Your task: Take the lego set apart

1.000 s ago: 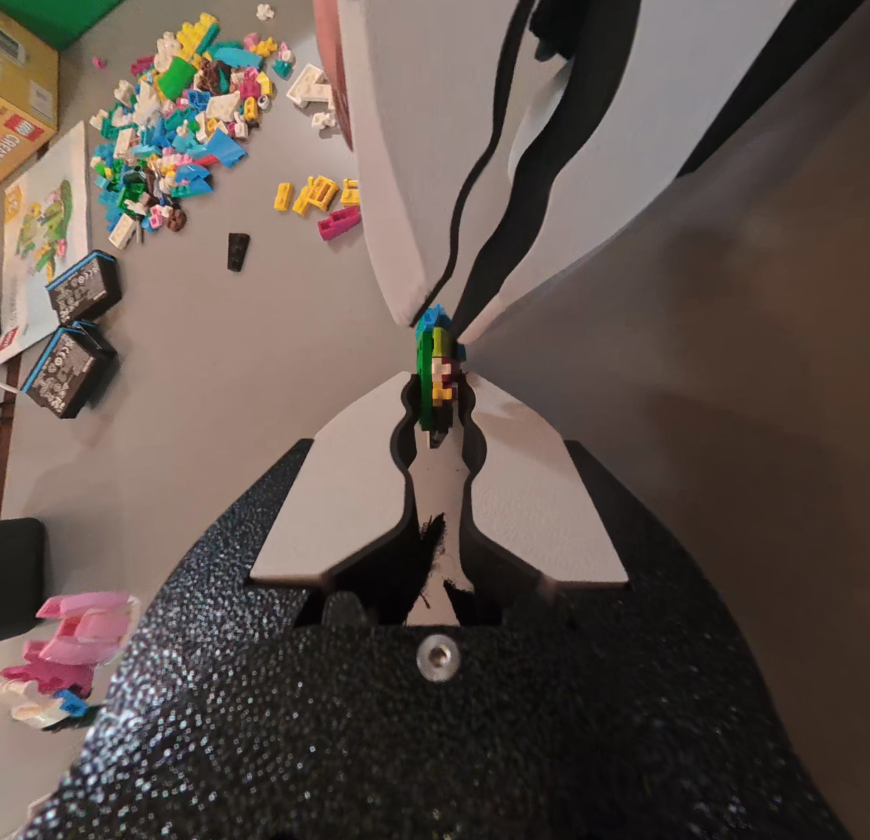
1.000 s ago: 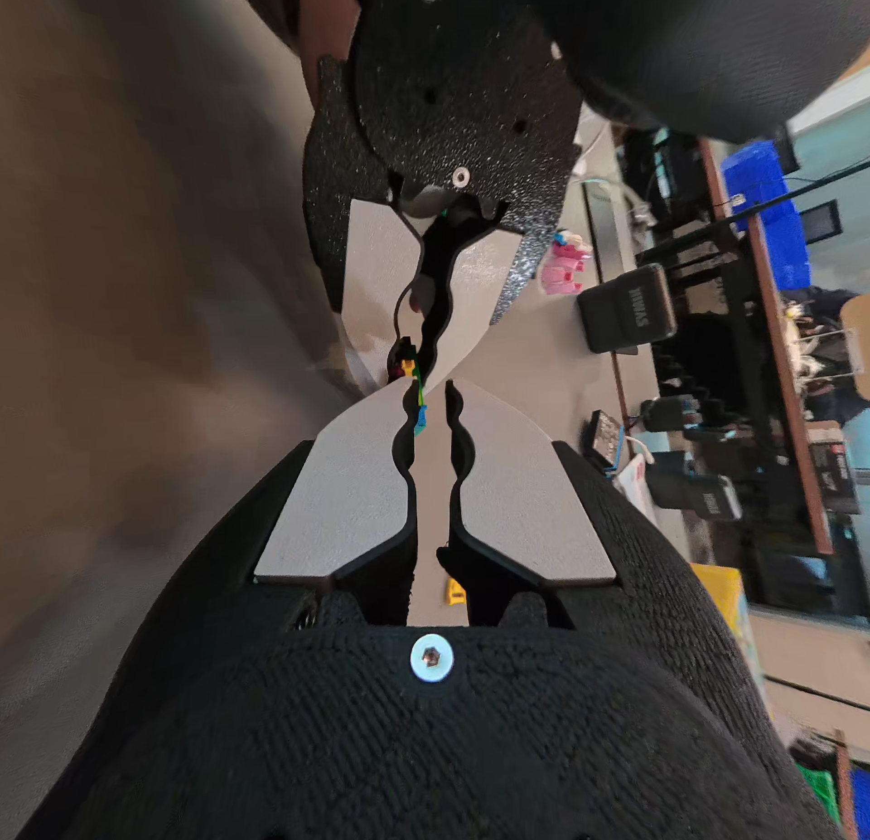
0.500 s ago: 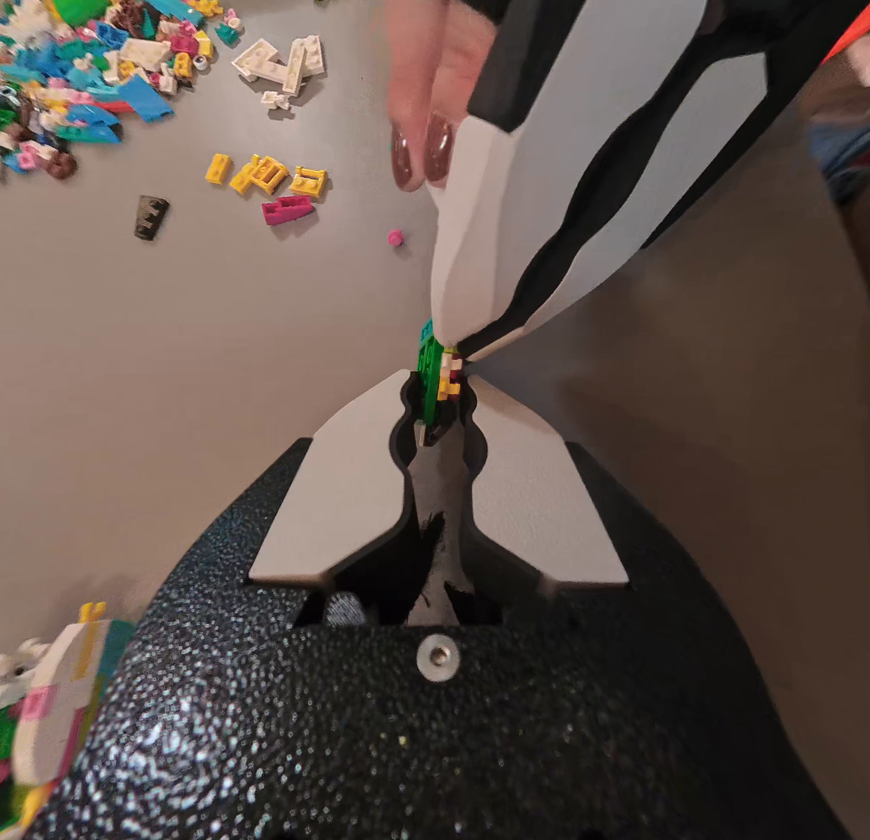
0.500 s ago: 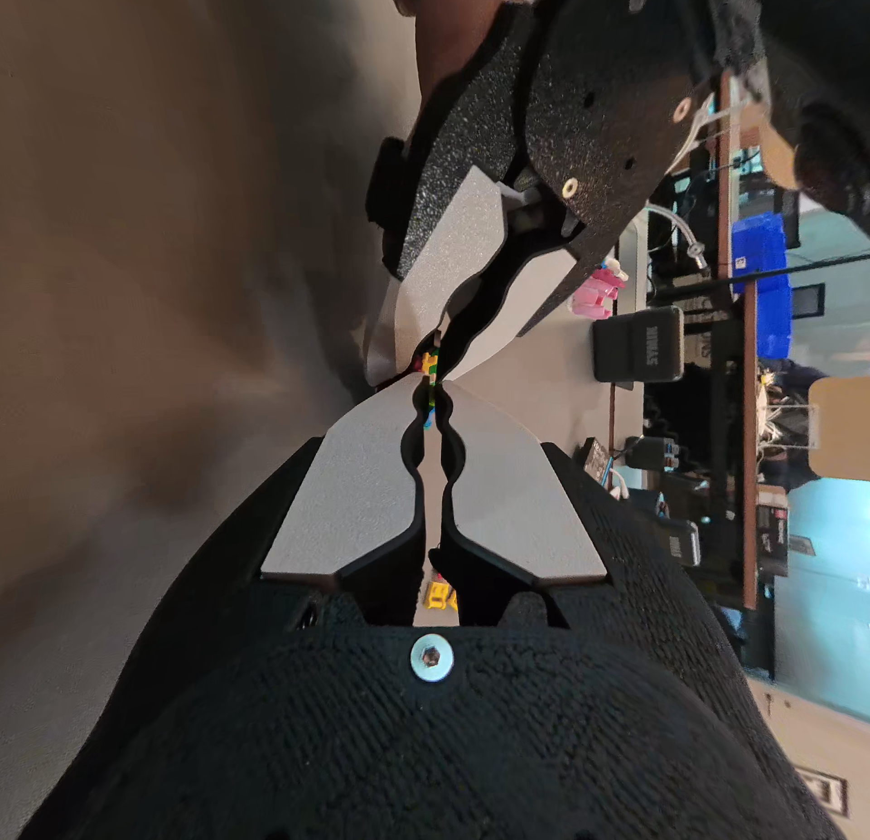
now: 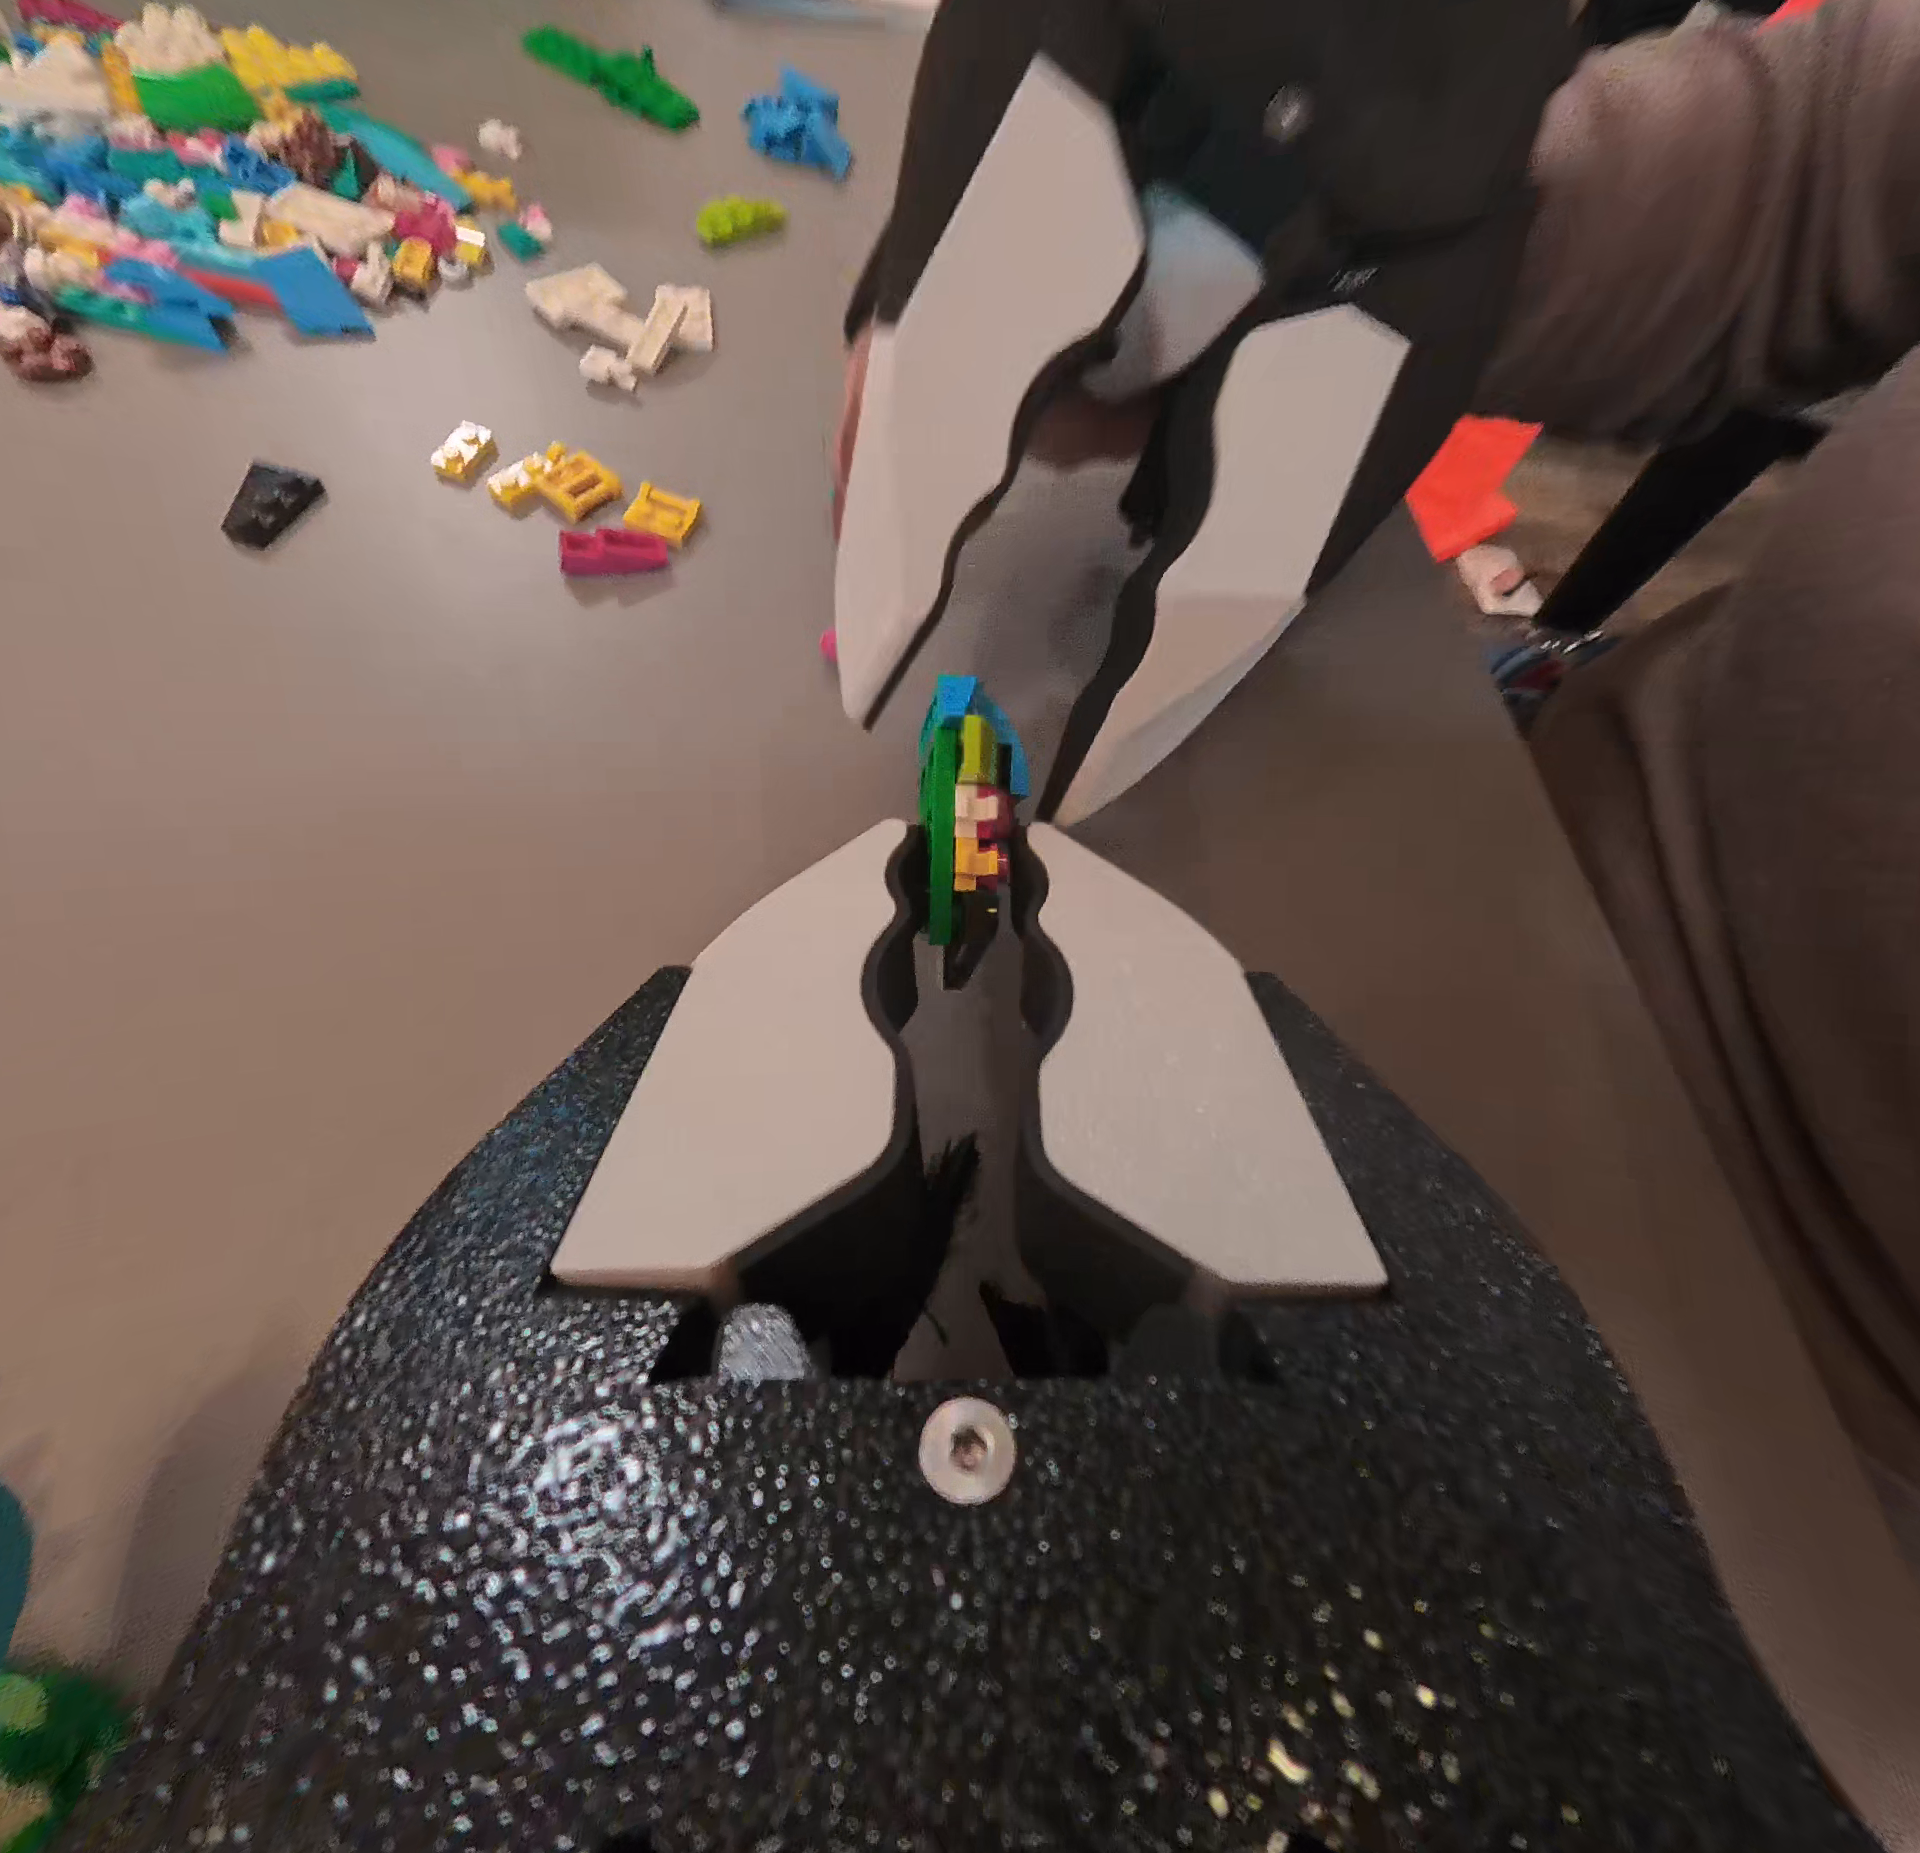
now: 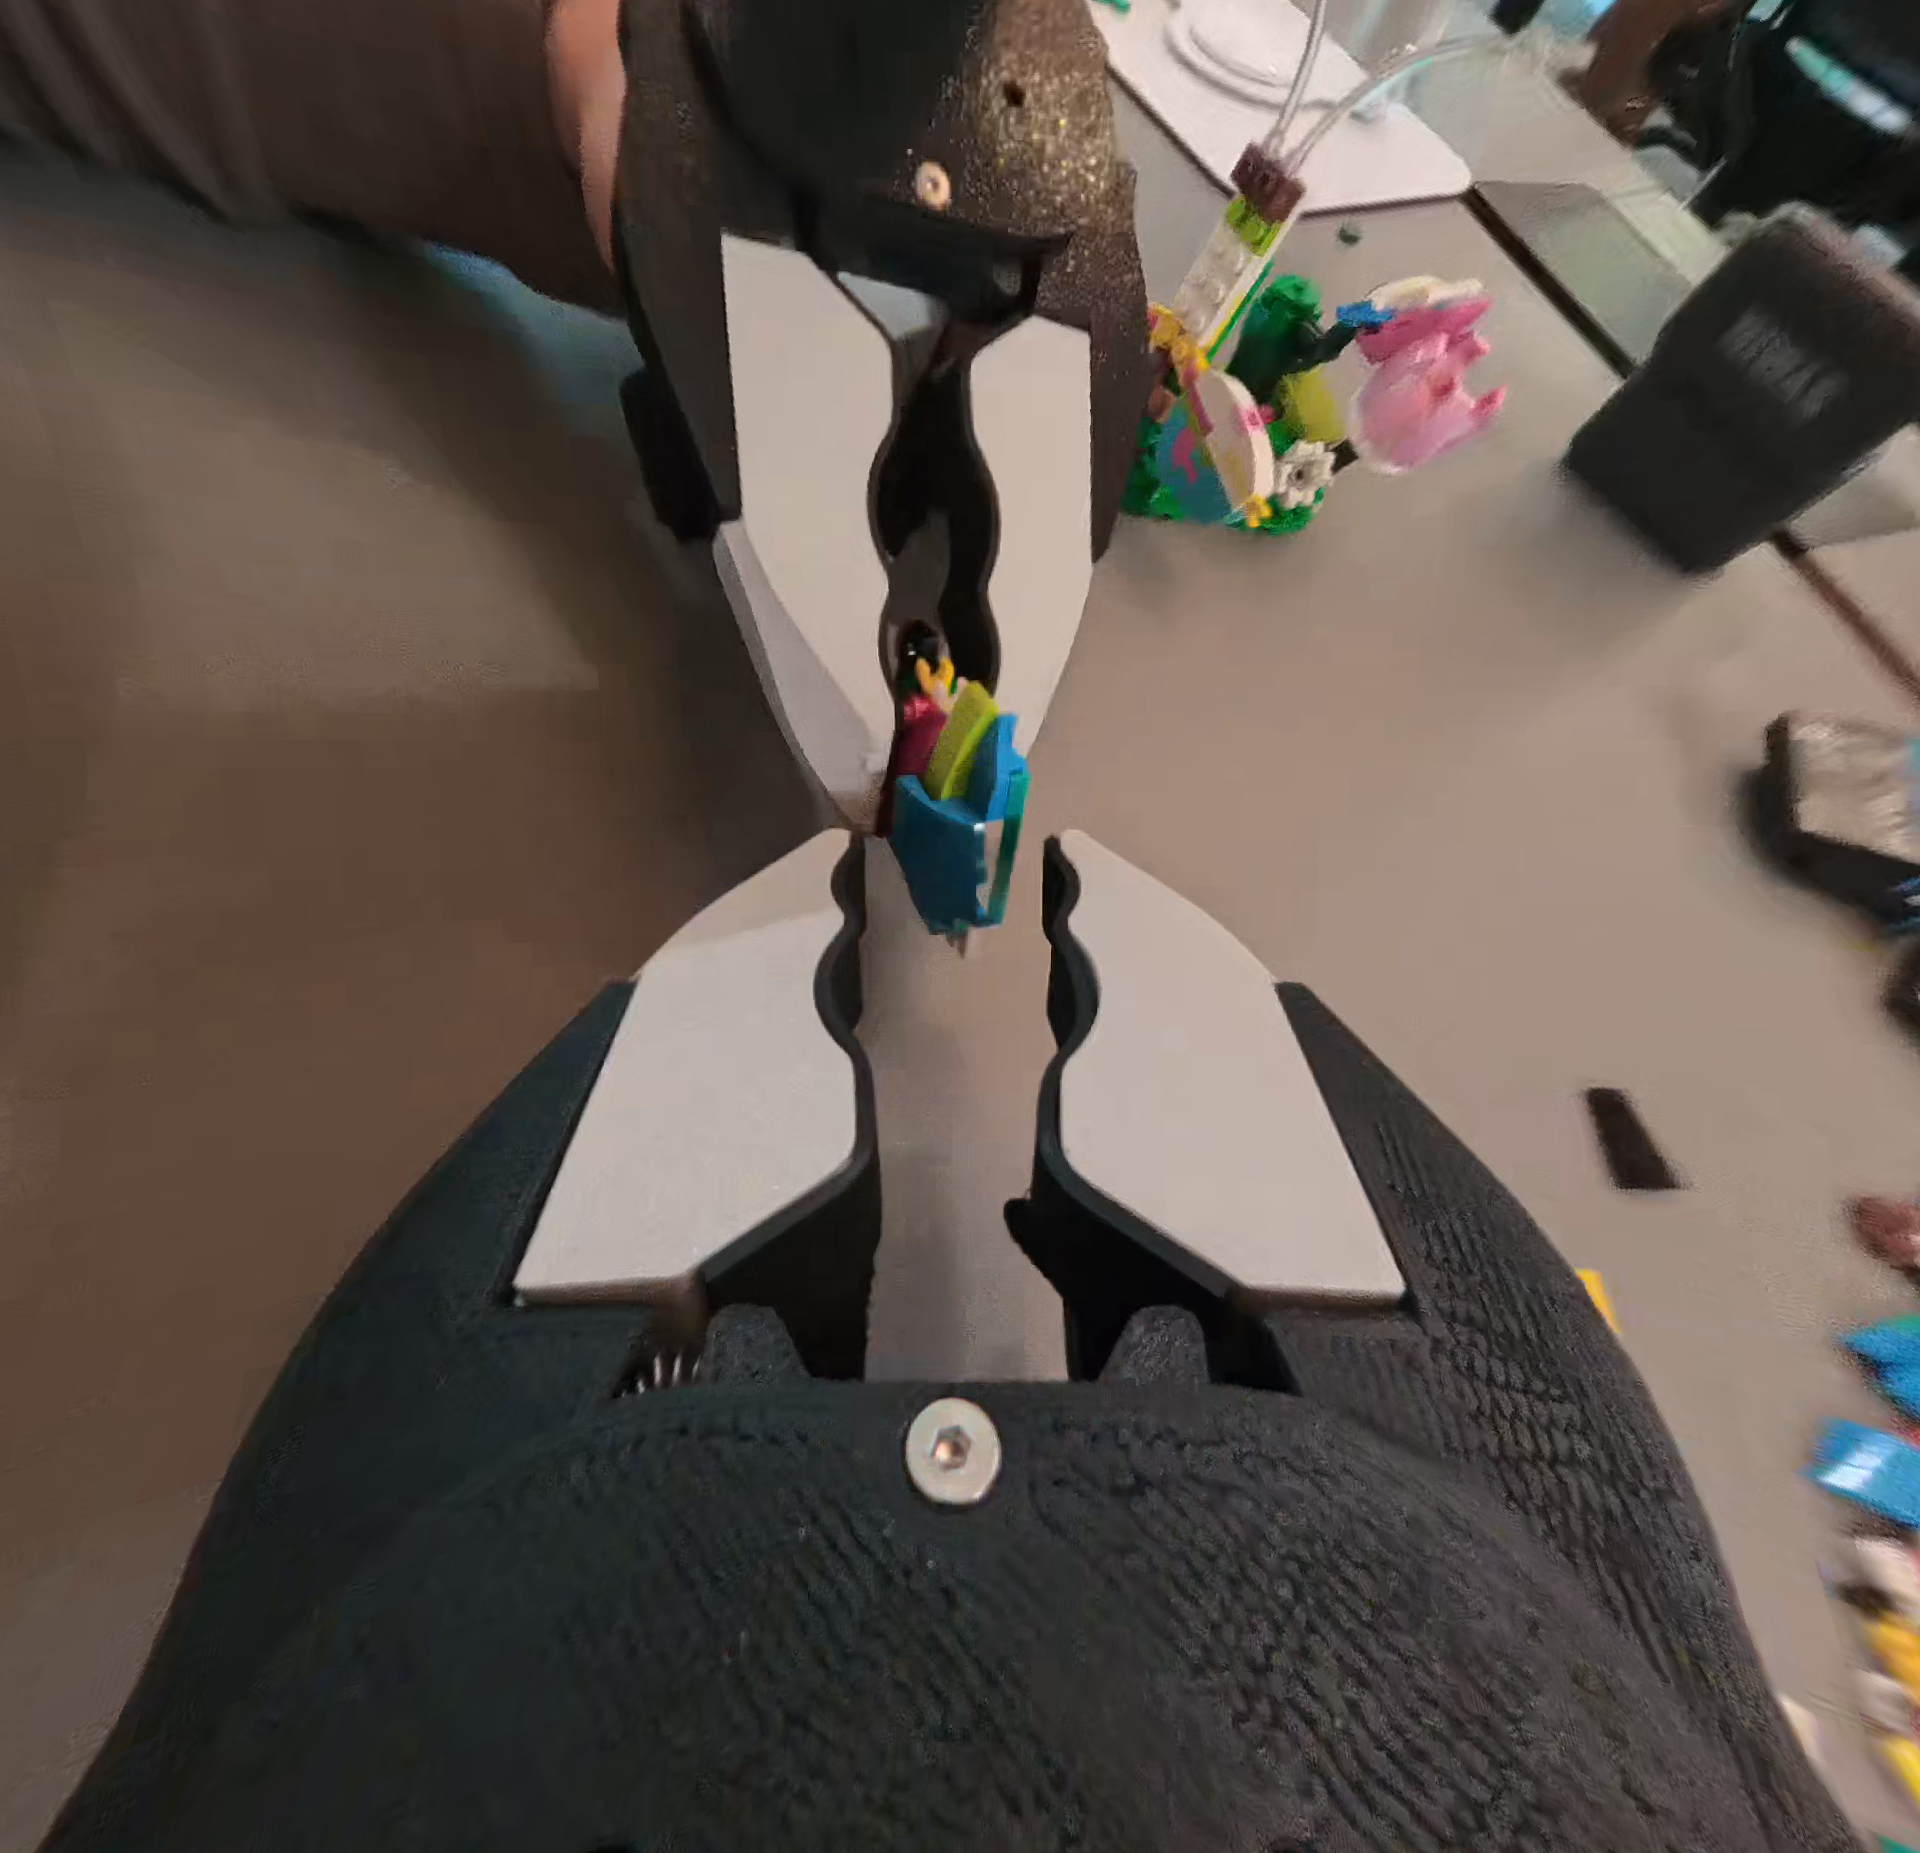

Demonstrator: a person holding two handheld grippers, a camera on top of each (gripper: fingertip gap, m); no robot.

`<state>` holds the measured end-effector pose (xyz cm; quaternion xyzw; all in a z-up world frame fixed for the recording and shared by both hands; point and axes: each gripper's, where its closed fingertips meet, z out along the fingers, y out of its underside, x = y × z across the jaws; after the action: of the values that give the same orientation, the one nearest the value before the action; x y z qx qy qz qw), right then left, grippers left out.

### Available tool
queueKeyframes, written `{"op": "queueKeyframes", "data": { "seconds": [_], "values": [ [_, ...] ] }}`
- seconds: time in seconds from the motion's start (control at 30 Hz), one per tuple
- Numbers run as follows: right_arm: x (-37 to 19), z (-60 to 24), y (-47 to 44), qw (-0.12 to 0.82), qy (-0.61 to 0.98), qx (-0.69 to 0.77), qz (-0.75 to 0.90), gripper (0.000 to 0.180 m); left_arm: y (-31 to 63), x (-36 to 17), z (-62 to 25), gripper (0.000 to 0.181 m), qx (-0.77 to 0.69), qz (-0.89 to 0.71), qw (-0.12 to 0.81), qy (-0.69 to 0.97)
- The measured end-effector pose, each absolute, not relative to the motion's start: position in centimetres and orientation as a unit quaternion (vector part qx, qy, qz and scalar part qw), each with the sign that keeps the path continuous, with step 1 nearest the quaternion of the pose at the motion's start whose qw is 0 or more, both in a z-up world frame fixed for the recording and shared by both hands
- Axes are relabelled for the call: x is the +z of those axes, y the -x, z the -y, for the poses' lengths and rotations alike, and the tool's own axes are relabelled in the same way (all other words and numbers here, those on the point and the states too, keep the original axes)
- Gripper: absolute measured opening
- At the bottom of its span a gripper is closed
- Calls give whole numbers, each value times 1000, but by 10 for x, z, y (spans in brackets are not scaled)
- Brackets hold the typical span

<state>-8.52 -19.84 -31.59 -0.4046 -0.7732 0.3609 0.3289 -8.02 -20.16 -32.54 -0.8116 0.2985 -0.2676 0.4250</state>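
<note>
Left gripper (image 5: 966, 847): pinching a small lego cluster (image 5: 971, 806) at the fingertips, green plate edge-on, blue piece on top, lime, dark red, white and yellow bits on its side.
Right gripper (image 6: 951, 847): spread, nothing held; tips flanking the blue end of the cluster, one finger just beside it, the other apart.
Task's thing: cluster held in the air above the grey table (image 5: 312, 764), between the two grippers, nose to nose.
Step, as judged: right gripper lined up to close on the blue piece and pull it off.
Risk: narrow hold on a thin plate, so a sideways tug likely to twist the cluster out of the left fingertips; closing on too many layers likely to strip nothing; freed bits likely to drop.
Around: loose brick pile (image 5: 187, 193) at far left, yellow pieces (image 5: 571, 478), magenta piece (image 5: 613, 551), black wedge (image 5: 270, 499), white plates (image 5: 623, 317).
Farther off: still-built model (image 6: 1278, 390) with pink flower; black box (image 6: 1766, 401).
In the way: nothing between the grippers; sleeve (image 5: 1714, 224) close behind.
</note>
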Motion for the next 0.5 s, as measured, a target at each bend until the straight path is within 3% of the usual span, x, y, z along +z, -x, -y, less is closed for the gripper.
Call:
{"op": "queueKeyframes", "data": {
  "seconds": [0.1, 0.5],
  "values": [
    [-312, 200, 83, 321, 425, 422, 734, 20, 78, -318, 202, 15, -284, -300, 445, 795],
    [-296, 191, 84, 387, 446, 416, 691, 21, 80, -304, 195, 15, -312, -250, 487, 776]
  ]
}}
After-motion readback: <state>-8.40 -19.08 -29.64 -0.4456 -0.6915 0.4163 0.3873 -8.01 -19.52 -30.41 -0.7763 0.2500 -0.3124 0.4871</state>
